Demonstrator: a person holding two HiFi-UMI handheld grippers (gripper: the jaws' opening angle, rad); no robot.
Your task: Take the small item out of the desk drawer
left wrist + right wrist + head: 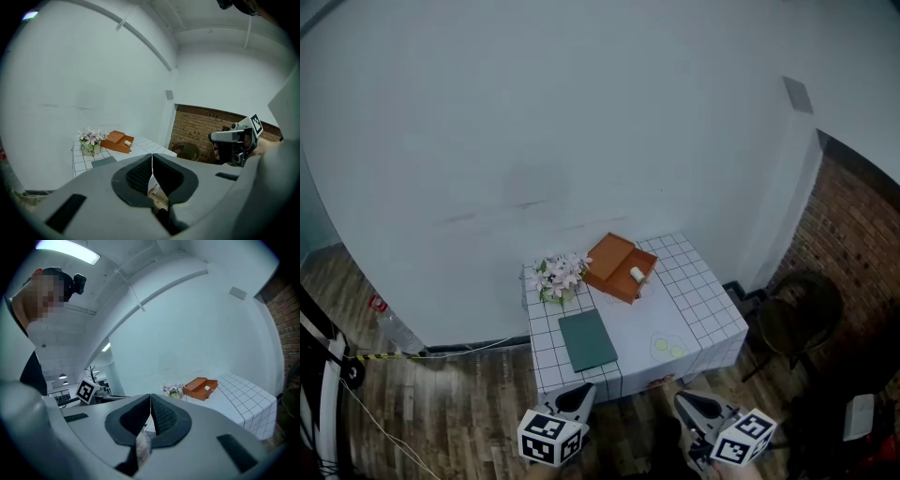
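An orange wooden drawer box (pixel 614 261) sits at the back of a small table covered in a white grid cloth (pixel 703 300). A small white roll-shaped item (pixel 637 274) lies in the box's open part. The box (pixel 117 140) and the item (pixel 127 142) show small and far off in the left gripper view, as do the box (pixel 199 388) and item (pixel 207 388) in the right gripper view. My left gripper (pixel 585 391) and right gripper (pixel 682 399) hover side by side in front of the table, well short of it. The left gripper (pixel 152 157) and the right gripper (pixel 150 397) are both shut and hold nothing.
A pot of pale flowers (pixel 560 277) stands left of the box. A dark green pad (pixel 587 339) and two yellow-green discs (pixel 667 347) lie nearer the front edge. A dark chair (pixel 797 319) stands by the brick wall on the right. A bottle (pixel 380 305) stands on the floor at left.
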